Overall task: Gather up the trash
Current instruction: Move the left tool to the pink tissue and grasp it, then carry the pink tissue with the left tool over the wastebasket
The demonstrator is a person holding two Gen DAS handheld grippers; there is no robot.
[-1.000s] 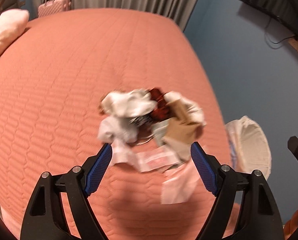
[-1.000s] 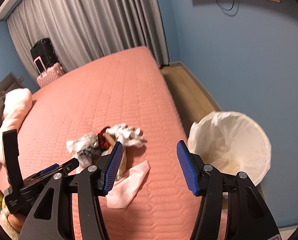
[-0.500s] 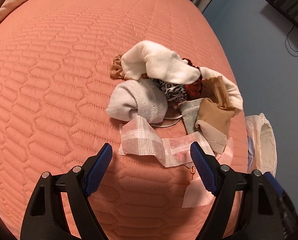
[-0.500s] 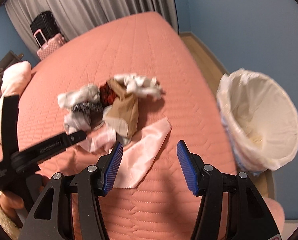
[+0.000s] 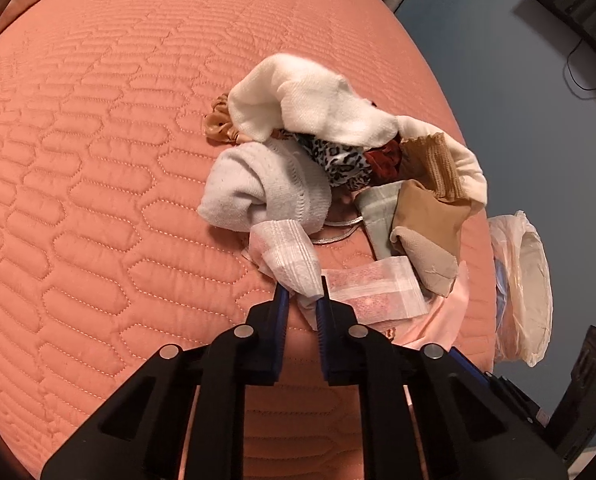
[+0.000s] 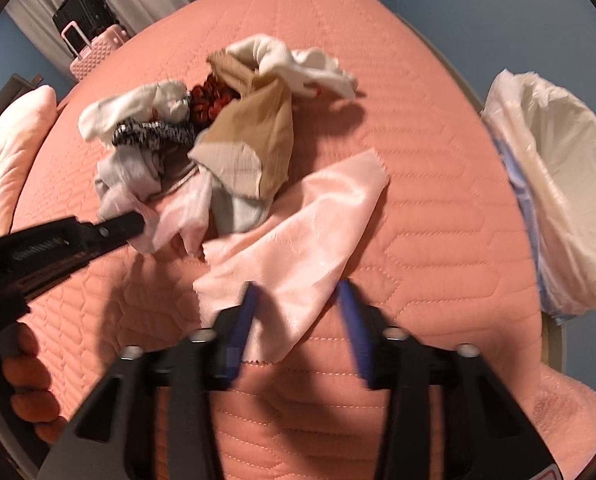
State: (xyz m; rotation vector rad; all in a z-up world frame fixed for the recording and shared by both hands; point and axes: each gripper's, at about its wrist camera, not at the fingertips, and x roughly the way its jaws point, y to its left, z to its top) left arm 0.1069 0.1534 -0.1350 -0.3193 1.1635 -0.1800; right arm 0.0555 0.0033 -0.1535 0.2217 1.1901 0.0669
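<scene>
From the left wrist view, the left gripper (image 5: 302, 298) has its jaws closing, the pads already pinching a corner of a thin white wipe (image 5: 287, 254) that lies on the bed (image 5: 97, 160) toward its right edge, right at the near side of a pile of socks and rags (image 5: 318, 152). That wipe looks feather-light and floppy, so I'd guess a corner pinch is plenty, though it'll just dangle and could slip out if the bite is too shallow. A second wipe with a pinkish middle (image 5: 374, 286) sits just beside the fingers, touching the first, so it might drag along. The lined trash bin (image 5: 522, 288) stands off the bed's right edge, close by. Right wrist view: the right gripper (image 6: 298, 308) is about half open and closing, blurry, straddling the near end of a pale pink cloth (image 6: 302, 232) spread flat near the bed's front edge; I don't think the pads press it yet. Soft, limp, a bit slick looking, best grabbed at a bunched edge. The left gripper (image 6: 109, 230) pokes in at the left, held by a hand (image 6: 25, 392), and the bin (image 6: 558, 208) is on the right, nothing blocking the way to it
</scene>
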